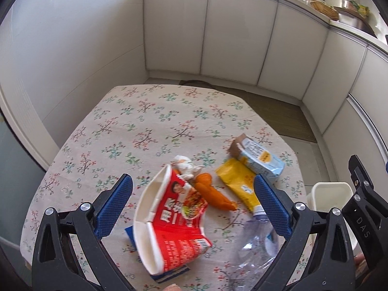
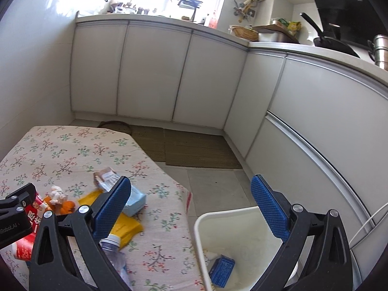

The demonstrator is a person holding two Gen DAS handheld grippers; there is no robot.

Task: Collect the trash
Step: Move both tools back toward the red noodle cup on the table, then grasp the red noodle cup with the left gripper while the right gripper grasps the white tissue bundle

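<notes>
Left wrist: noodle cup (image 1: 169, 220) between spread left gripper (image 1: 194, 208) fingers.

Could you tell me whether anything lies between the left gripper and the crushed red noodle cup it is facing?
Nothing visible does. The left gripper is open, and the crushed red noodle cup lies between its fingers. The clear plastic bottle lies just to the right by the right-hand finger, and the orange wrapper lies beyond the cup.

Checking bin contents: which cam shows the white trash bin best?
Right wrist. It looks down into the white trash bin beside the table, showing the rim, the inside and a blue box at the bottom. Left wrist catches only part of its rim at the right edge, behind the hand-held gripper's frame.
</notes>
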